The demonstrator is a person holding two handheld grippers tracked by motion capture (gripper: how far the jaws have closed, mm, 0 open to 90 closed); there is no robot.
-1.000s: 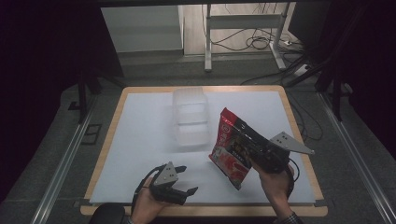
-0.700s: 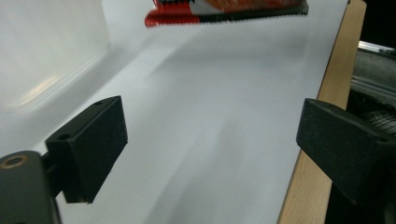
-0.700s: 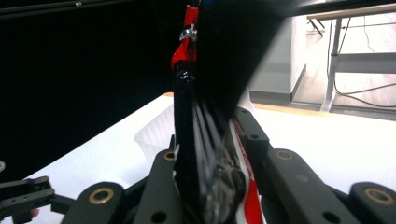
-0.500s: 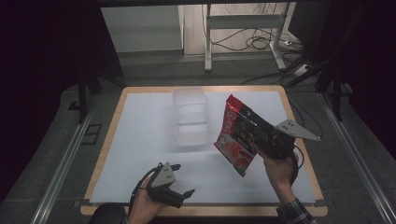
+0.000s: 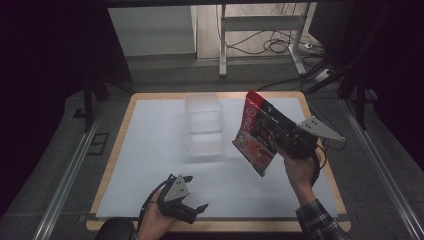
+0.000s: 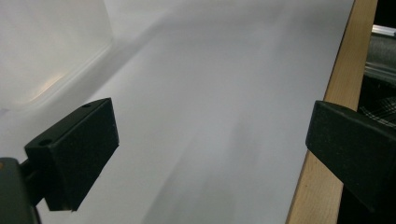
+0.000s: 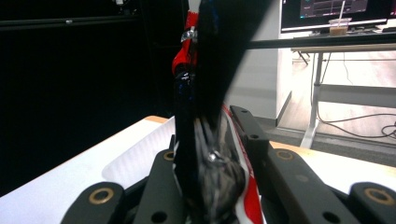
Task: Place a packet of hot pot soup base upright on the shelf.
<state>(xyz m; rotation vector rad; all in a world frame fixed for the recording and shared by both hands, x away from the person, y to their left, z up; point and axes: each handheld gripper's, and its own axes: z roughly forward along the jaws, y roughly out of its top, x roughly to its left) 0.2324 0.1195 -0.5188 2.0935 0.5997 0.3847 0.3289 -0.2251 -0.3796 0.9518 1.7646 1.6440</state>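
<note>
One red snack bag hangs tilted in the air, pinched tight in the right tongs above the bench, just beside a clear plastic box; the left tongs, low nearby, have just been opening, nothing between them

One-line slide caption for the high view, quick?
Right gripper holds a red snack bag above the table beside a clear container; left gripper rests open.

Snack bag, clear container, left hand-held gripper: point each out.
snack bag (image 5: 256, 134), high view, red front face
clear container (image 5: 204, 126), high view, middle section
left hand-held gripper (image 5: 194, 193), high view, between open fingertips
</note>
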